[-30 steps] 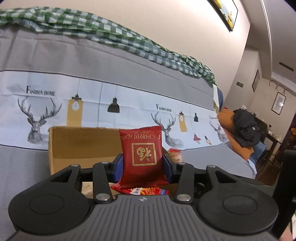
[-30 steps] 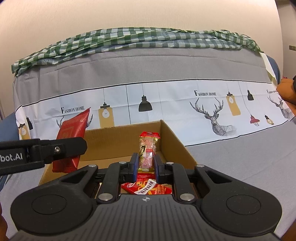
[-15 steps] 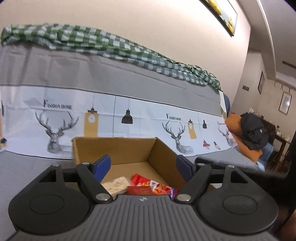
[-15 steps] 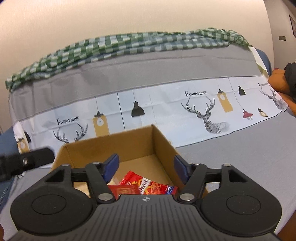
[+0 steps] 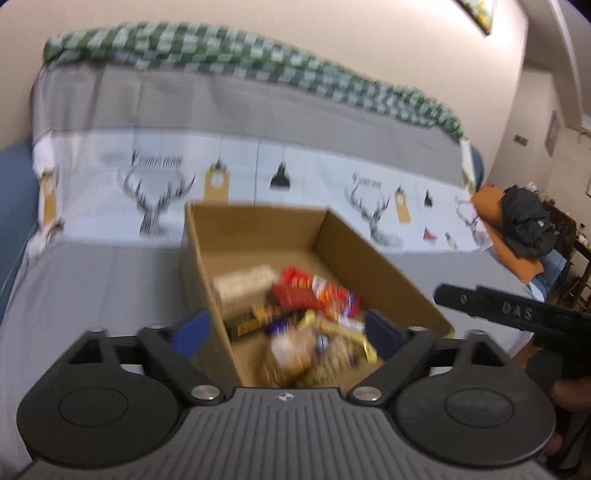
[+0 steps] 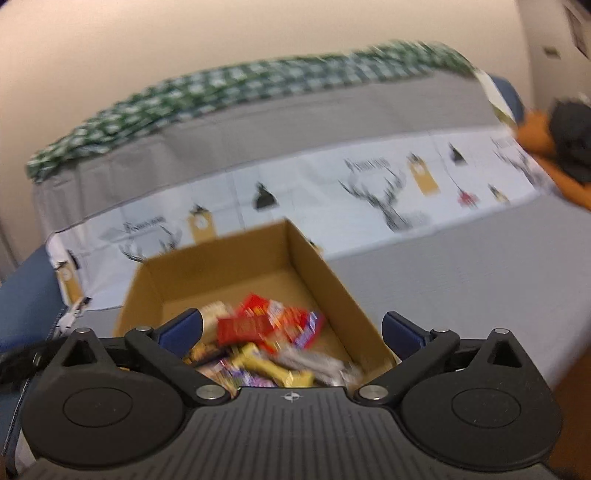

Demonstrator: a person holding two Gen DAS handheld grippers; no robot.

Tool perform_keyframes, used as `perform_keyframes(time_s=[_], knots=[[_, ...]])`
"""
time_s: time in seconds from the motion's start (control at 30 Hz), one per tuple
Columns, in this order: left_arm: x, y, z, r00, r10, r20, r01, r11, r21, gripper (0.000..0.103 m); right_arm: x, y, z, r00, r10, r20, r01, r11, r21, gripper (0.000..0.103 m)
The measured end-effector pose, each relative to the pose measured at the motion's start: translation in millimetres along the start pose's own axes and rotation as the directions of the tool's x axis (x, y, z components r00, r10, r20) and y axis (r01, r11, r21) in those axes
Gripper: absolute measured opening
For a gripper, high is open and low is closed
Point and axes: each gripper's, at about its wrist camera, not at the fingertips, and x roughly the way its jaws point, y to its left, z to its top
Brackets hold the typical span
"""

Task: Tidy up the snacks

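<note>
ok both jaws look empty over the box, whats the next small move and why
Probably draw both grippers back from the cardboard box to fetch more snacks. The left gripper and right gripper have just been opening, nothing sits between their jaws, and the snack packets lie inside the box.

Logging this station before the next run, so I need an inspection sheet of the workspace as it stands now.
Surface: grey sofa cover with deer print.
Job's things: cardboard box open, snack packets piled inside, blurred.
Clutter: black garment on orange cushion.
Grippers: left gripper and right gripper have just been opening; jaws wide, nothing between them.
Cables: nothing seen.
Surroundings: green checked cloth on sofa back, beige wall.
</note>
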Motion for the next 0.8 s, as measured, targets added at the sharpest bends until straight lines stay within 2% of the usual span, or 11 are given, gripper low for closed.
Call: perform_keyframes(time_s=[0.07, 0.17, 0.27, 0.33, 0.47, 0.63, 0.8], knots=[[-4.6, -5.1, -9.1, 0.999, 0.044, -0.026, -0.044, 0.999, -0.023, 0.103, -2.6, 1.4, -4.7, 1.000, 0.003, -0.025, -0.004, 1.000, -0.004, 0.102], [-7.3, -8.6, -23.2, 0.995, 0.085, -0.044, -0.087, 0.995, -0.040, 0.103, -8.8, 5.4, -11.3, 1.000, 0.007, -0.012, -0.007, 0.999, -0.044, 0.102], [-0.9, -12.6, -39.7, 0.993, 0.105, -0.047, -0.104, 0.994, 0.018, 0.103, -5.5, 11.9, -17.6, 1.000, 0.000, -0.031, -0.002, 0.997, -0.080, 0.102], [7.3, -14.4, -43.8, 0.993, 0.107, -0.057, -0.104, 0.993, 0.057, 0.103, 0.1, 18.5, -21.3, 0.999, -0.007, -0.051, 0.001, 0.992, -0.124, 0.102], [17.6, -8.9, -43.4, 0.993, 0.098, -0.071, -0.095, 0.994, 0.052, 0.103, 5.6, 30.3, -26.2, 0.999, -0.023, -0.050, 0.013, 0.981, -0.194, 0.102], [31.0, -4.6, -41.0, 0.987, 0.110, -0.115, -0.109, 0.994, 0.017, 0.103, 18.2, 35.4, -27.8, 0.996, -0.016, -0.087, -0.001, 0.980, -0.197, 0.102], [34.4, -3.6, -36.4, 0.987, 0.107, -0.118, -0.109, 0.994, -0.008, 0.103, 28.0, 36.8, -29.8, 0.995, -0.020, -0.102, -0.002, 0.978, -0.210, 0.102]])
